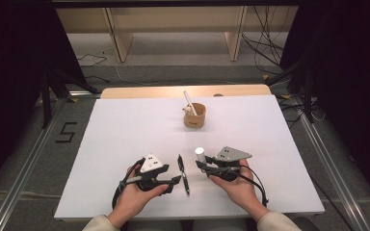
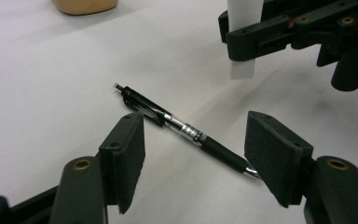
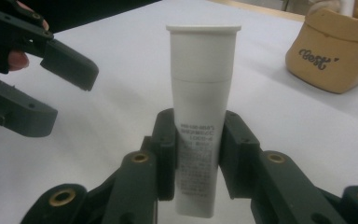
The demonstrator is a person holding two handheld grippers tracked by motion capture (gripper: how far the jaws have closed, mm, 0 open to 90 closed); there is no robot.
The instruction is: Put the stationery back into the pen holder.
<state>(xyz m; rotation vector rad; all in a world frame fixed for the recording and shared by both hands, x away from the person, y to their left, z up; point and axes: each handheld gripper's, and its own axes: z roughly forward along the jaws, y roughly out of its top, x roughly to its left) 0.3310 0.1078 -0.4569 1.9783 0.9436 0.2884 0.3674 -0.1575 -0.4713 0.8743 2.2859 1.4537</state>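
**Pen lies loose between spread jaws; tube clamped upright beside it**

Black jaw pads of the left gripper (image 2: 193, 161) stand apart in the left gripper view, one on each side of the pen (image 2: 186, 132), and neither pad presses on it. Its tip end reaches just to the inner face of one pad; whether it touches there I cannot tell. Released, then: the pen lies flat on the white table (image 1: 125, 130).

Taking the pen (image 1: 183, 174) as the mark in the high view: the left gripper (image 1: 173, 182) sits just left of it, held in the left hand (image 1: 137, 192). Just right of it the right gripper (image 1: 203, 165) is clenched on a white tube (image 1: 199, 154), which stands upright with its cap on top. In the right gripper view both pads press the tube's (image 3: 200, 130) printed lower part.

Well beyond the pen, farther up the table, stands a tan cup (image 1: 194, 115) with a white stick leaning in it.
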